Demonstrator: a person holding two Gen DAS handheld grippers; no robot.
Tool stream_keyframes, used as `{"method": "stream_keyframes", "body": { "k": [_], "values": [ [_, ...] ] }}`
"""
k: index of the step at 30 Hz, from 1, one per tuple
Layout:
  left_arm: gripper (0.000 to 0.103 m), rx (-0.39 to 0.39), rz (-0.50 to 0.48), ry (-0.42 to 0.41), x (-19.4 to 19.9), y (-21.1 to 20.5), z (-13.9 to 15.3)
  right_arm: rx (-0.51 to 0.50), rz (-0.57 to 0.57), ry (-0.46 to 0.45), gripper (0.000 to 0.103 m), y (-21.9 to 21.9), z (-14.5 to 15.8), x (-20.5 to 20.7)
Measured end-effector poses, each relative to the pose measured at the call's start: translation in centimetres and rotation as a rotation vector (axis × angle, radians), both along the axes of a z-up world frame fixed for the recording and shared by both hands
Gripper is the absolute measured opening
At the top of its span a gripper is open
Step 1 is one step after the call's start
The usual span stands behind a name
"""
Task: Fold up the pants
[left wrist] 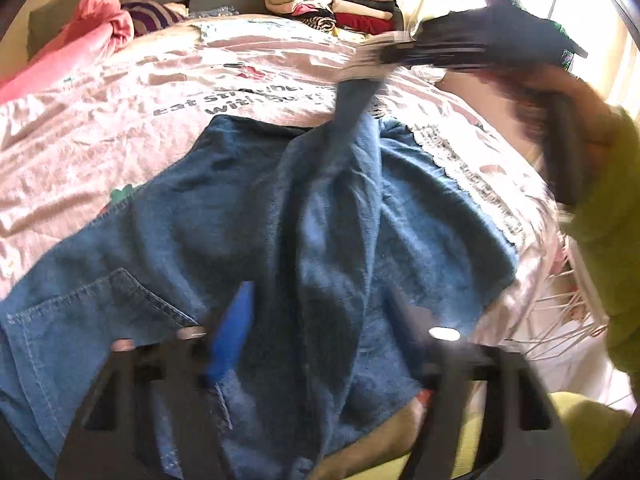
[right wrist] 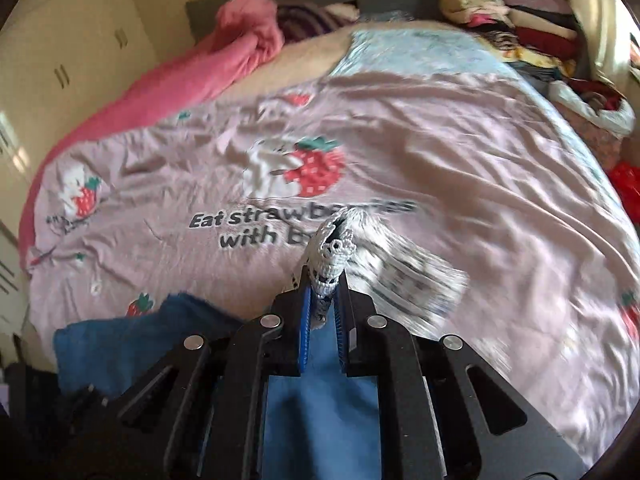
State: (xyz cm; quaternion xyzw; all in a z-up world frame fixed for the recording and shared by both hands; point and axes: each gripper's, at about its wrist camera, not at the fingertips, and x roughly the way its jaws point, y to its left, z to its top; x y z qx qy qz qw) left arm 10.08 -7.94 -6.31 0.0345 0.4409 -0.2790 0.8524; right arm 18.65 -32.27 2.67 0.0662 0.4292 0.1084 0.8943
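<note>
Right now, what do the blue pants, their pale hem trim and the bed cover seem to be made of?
Blue pants: likely soft matte denim, with contrast stitching around a pocket.
Hem trim: looks like crocheted cotton lace; open loops show where the right gripper pinches it.
Bed cover: thin printed fabric, slight sheen, fine wrinkles; fibre unclear.

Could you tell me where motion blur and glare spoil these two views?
Left wrist view: the right tongs lifting the blue denim pants smear badly, and sunlight washes out the upper right. Right wrist view: the tongs and pinched white lace hem stay sharp, while the pink strawberry-print bedsheet streaks rightward.
</note>
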Motion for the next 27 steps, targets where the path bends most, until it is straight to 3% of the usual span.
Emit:
{"method": "stream_keyframes", "body": {
  "k": [1,2,8,13,19,27],
  "values": [
    [0.009,-0.003,-0.012,0.006,0.0,0.0,-0.1,0.004,-0.013,-0.002,0.006,-0.7,0.2,-0.7],
    [0.004,-0.012,-0.022,0.013,-0.1,0.1,-0.1,0.01,-0.029,-0.003,0.006,-1.7,0.5,-2.0],
    [0.004,0.004,-0.073,-0.017,-1.7,0.4,1.1,0.095,-0.108,0.041,0.006,-6.9,0.2,-8.3],
    [0.004,0.018,-0.118,-0.037,-3.1,0.6,2.2,0.138,-0.129,0.108,0.006,-8.4,-1.9,-12.0],
    [0.004,0.047,-0.153,-0.036,-4.8,0.0,2.1,0.167,-0.159,0.197,0.006,-9.6,-5.5,-14.2],
    [0.004,0.114,-0.172,-0.031,-6.3,-0.4,1.2,0.206,-0.154,0.241,0.006,-10.3,-7.3,-16.0]
  ]
}}
